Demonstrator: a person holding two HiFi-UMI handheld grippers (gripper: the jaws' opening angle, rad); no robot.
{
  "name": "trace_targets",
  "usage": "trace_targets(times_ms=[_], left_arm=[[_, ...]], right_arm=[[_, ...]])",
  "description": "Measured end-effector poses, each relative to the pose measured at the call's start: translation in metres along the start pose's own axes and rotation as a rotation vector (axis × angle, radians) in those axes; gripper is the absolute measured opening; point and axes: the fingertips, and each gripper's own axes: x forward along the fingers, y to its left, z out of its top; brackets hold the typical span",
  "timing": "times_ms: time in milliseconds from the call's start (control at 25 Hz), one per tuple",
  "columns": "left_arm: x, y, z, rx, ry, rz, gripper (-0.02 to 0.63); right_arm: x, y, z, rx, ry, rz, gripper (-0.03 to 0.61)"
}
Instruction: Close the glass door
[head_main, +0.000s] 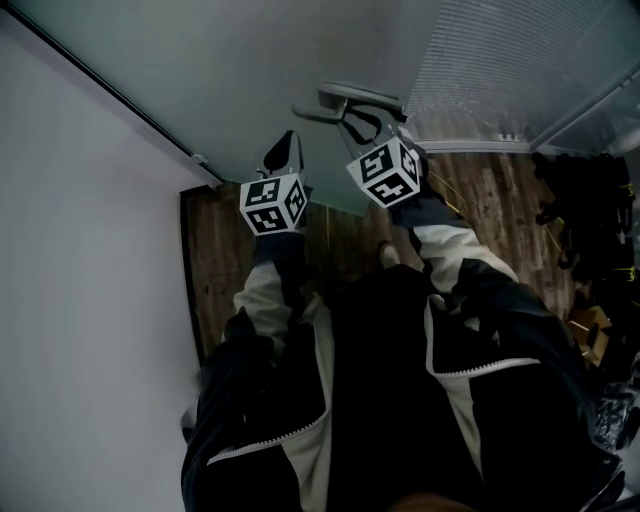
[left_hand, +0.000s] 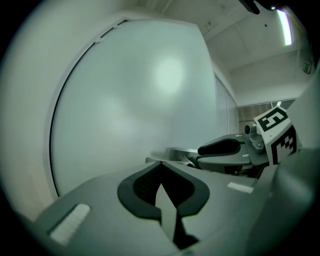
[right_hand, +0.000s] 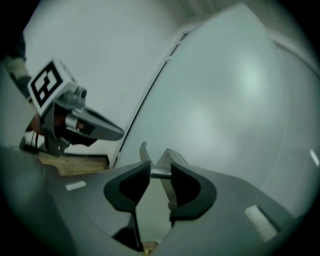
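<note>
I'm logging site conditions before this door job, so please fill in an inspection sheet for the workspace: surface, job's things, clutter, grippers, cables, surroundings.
Surface: wooden plank floor; no table.
Job's things: frosted glass door with a metal lever handle; whether it is latched cannot be told.
Clutter: dark gear heaped on the floor at the right.
Grippers: left gripper shut and empty, pointing at the glass to the left of the handle; right gripper has its jaws apart with the handle between them.
Cables: nothing seen.
Surroundings: white wall at the left, slatted blind at the upper right.
</note>
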Motion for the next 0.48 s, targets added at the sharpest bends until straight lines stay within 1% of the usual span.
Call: trace_targets(times_ms=[40, 80, 160, 240, 320, 440, 480], left_arm=[[-0.001, 0.002, 0.0, -0.005, -0.001, 0.001, 0.003], [-0.002, 0.004, 0.0, -0.01, -0.002, 0.004, 0.003], [-0.003, 0.006, 0.0, -0.017, -0.005, 0.007, 0.003], [-0.006, 0.007, -0.001, -0.022, -0.01, 0.009, 0.003], [-0.008, 0.009, -0.002, -0.029, -0.014, 0.013, 0.003], [-0.012, 0.01, -0.001, -0.031, -0.021, 0.015, 0.003], [-0.012, 0.01, 0.0, -0.03, -0.023, 0.016, 0.003]], right_arm=[[0.006, 0.004, 0.0, -0.118, 0.038, -0.005, 0.149], [0.012, 0.008, 0.0, -0.245, 0.08, -0.009, 0.187], [0.025, 0.014, -0.004, -0.491, 0.162, -0.027, 0.218], [0.037, 0.017, -0.009, -0.672, 0.229, -0.041, 0.221], [0.046, 0.02, -0.013, -0.78, 0.268, -0.043, 0.221], [0.054, 0.027, -0.018, -0.86, 0.288, -0.035, 0.209], [0.056, 0.028, -0.02, -0.881, 0.292, -0.036, 0.153]])
